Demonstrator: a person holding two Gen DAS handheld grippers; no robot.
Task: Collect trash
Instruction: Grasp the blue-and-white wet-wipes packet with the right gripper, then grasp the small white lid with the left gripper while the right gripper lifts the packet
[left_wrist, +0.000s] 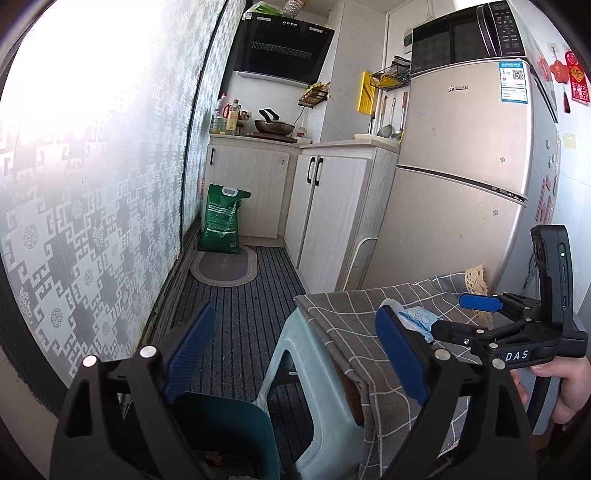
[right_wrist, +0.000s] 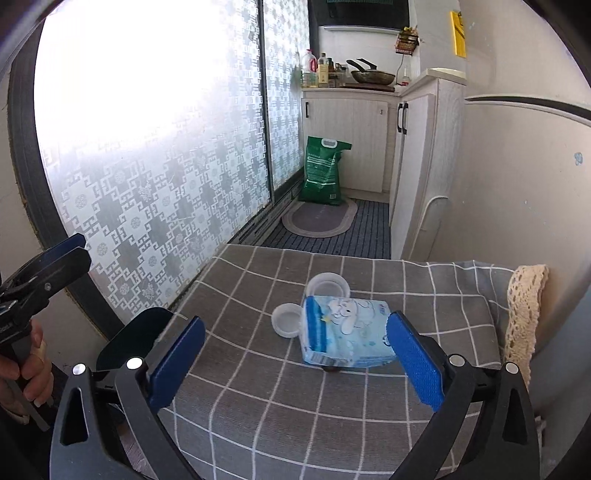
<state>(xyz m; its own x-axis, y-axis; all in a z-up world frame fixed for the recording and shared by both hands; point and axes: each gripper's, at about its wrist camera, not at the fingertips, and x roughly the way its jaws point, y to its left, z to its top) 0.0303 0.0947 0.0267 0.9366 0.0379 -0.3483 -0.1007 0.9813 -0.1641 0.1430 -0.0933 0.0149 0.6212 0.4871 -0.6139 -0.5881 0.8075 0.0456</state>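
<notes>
Right now I have both tongs spread wide with nothing between their pads. My right tongs (right_wrist: 295, 369) hover over the worktop (right_wrist: 258, 406), which is draped in a grey checked cloth (right_wrist: 424, 295). On that cloth lies a light-blue tissue packet (right_wrist: 347, 334) with a cartoon dog, just ahead of the blue pads; two white plastic lids (right_wrist: 286, 320) sit touching its far-left side. My left tongs (left_wrist: 291, 362) hang off the worktop's left edge, above a pale green plastic stool (left_wrist: 314, 387) and a dark teal bin (left_wrist: 225, 428) on the striped floor mat (left_wrist: 251, 306).
</notes>
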